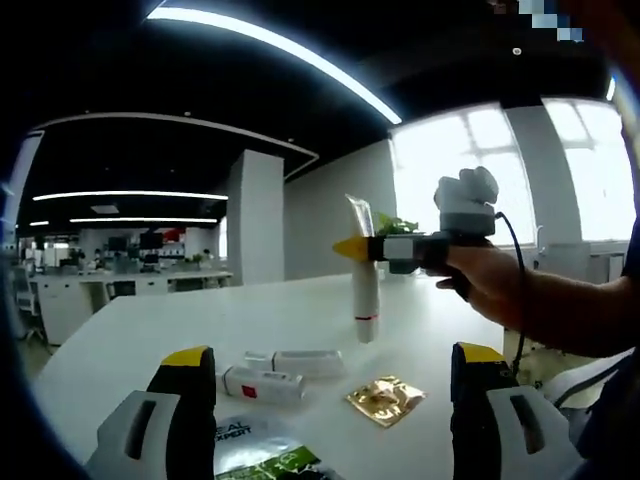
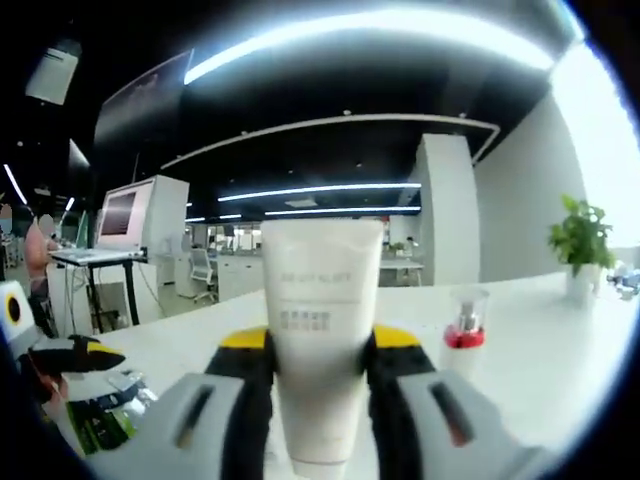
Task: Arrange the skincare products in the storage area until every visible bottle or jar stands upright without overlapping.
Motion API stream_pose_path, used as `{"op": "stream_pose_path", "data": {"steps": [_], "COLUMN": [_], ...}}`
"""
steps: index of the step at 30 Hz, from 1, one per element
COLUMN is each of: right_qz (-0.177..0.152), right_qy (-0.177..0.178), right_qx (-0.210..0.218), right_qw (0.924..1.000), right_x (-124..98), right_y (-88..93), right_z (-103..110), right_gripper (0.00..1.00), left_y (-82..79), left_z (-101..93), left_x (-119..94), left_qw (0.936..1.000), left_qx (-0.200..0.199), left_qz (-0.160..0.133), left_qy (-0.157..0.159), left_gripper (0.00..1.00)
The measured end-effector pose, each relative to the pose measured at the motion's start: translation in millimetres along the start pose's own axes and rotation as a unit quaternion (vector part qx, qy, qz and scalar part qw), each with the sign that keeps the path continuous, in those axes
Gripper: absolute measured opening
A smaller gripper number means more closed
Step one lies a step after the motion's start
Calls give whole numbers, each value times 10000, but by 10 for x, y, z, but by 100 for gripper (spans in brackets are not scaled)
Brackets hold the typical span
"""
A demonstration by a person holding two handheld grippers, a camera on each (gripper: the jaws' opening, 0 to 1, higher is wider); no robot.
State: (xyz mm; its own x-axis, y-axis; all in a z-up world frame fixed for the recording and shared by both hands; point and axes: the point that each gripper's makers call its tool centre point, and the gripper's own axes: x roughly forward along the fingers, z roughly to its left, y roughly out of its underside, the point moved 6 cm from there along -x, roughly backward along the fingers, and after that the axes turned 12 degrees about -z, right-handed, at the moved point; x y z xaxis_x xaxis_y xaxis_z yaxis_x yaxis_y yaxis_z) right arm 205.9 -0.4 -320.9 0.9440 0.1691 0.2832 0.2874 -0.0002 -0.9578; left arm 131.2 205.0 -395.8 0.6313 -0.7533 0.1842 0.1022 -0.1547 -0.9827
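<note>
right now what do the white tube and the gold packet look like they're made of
White tube: probably soft plastic, matte, with a flat crimped top end, held in the right tongs. Gold packet: looks like metallic foil, shiny and crinkled, catching light on the table.

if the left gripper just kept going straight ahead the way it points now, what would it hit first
Probably the small white boxes lying on the white table just ahead of the open left gripper, with the gold sachet beside that line. The white tube held by the right gripper stands farther back; depth is uncertain.
</note>
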Motion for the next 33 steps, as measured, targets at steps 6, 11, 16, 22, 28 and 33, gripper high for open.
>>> {"op": "stream_pose_path", "data": {"steps": [6, 11, 16, 22, 28, 33], "right_qz": [9, 64, 93, 90, 74, -1], "right_qy": [152, 227, 286, 321, 443, 623], "right_qx": [-80, -96, -136, -177, -222, -281], "right_qw": [9999, 9997, 9995, 9993, 9987, 9977], "right_x": [109, 196, 269, 353, 433, 448], "right_y": [37, 111, 158, 197, 243, 274], "right_z": [-116, -151, -203, -231, -258, -331], "right_gripper": [35, 35, 35, 35, 35, 36], "left_y": [16, 28, 27, 90, 126, 177], "left_z": [19, 23, 54, 76, 68, 62], "left_x": [-19, -19, -33, -54, -60, -75], "left_qw": [9999, 10000, 10000, 9998, 9995, 9983], "left_qx": [-89, -37, -19, 101, 197, 456], "left_qz": [-3, 68, 52, 184, 240, 368], "left_qy": [-47, -36, -60, -65, -37, 10], "left_gripper": [100, 100, 100, 100, 100, 100]}}
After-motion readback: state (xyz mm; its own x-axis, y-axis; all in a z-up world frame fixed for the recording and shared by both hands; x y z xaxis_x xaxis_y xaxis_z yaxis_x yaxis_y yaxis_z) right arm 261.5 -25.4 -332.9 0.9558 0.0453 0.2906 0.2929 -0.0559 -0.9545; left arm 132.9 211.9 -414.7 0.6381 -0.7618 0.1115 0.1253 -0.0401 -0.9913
